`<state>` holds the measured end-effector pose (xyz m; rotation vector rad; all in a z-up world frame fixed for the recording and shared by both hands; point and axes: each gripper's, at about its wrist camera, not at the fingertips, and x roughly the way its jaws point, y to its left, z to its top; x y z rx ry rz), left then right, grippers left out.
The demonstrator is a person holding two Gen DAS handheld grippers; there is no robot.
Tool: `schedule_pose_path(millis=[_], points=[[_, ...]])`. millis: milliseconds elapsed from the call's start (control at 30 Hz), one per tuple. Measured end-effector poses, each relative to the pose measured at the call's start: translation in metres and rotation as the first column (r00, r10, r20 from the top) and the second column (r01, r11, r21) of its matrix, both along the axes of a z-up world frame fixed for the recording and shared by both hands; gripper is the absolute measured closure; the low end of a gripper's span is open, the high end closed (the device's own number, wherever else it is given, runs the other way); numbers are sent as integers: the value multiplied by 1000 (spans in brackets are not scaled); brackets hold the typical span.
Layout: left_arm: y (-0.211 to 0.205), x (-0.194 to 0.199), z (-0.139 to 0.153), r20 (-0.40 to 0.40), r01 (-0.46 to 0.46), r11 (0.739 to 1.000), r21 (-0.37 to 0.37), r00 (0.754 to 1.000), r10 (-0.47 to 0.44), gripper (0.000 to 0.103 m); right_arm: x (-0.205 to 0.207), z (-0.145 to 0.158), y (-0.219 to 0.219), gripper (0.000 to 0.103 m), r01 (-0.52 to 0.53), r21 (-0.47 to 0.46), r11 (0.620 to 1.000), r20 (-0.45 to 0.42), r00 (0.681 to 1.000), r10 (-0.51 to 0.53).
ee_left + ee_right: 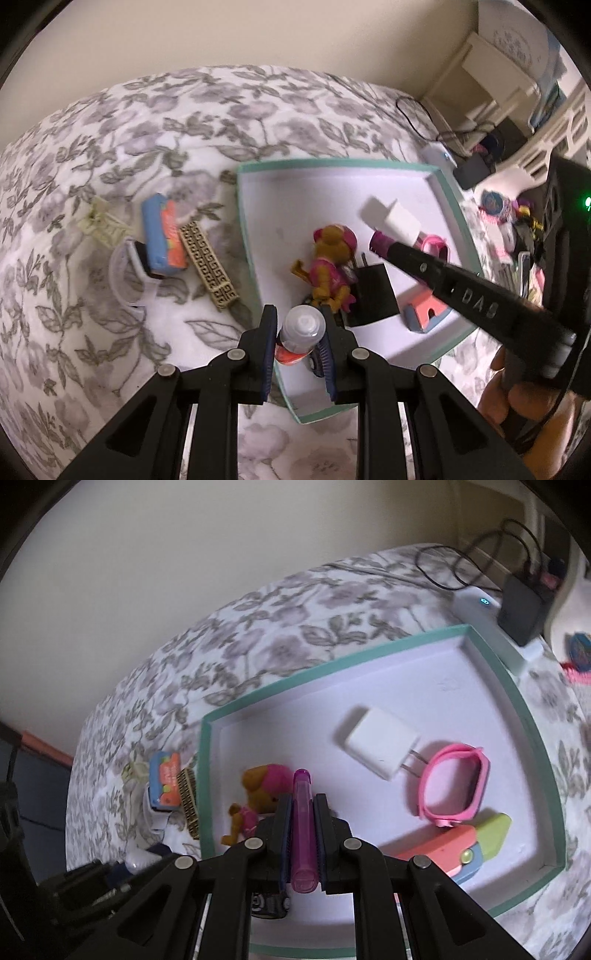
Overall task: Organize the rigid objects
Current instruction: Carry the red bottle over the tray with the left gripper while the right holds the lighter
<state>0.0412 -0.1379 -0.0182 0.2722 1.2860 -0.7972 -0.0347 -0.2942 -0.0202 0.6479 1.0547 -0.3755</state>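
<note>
Purple marker point(303, 834) clamped in right gripper point(303, 843), small bottle point(301, 330) clamped in left gripper point(300, 350); both held above teal-rimmed tray point(524, 701) among toy figure point(264, 794), white charger point(380, 744), pink band point(454, 786); likely mid-delivery, next needing lowering into bare spots, then release

Both grippers point(299, 332) point(302, 834) clamped, angled downward.

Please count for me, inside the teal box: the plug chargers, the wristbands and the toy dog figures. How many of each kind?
Plug chargers: 2, the white charger and the black charger
Wristbands: 1, the pink wristband
Toy dog figures: 1, the toy dog
Total: 4
</note>
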Motion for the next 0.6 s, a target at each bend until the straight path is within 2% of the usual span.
schedule_pose_path(millis=[267,400,467,533,600], points=[[-11,-5,-26,-31,16,997,76,999,-14,80,-7,-12,-12,90,40,31,999,-32,999,-40],[-10,-5,-26,-22,8,997,80,1000,-7,80,-7,-14,-11,87,37,18,999,-55,998,-36],[-10,-3,-25,-23,-1,997,78,1000,3,76,-7,-15,-10,87,34,15,999,-61,998,-33],[-8,-1,-25,-26,-13,997,78,1000,15,61,-6,-16,-10,87,36,11,999,-69,997,-35],[-6,1,-23,-26,-22,997,76,999,24,59,-6,-16,-10,87,37,8,999,-74,997,-36]])
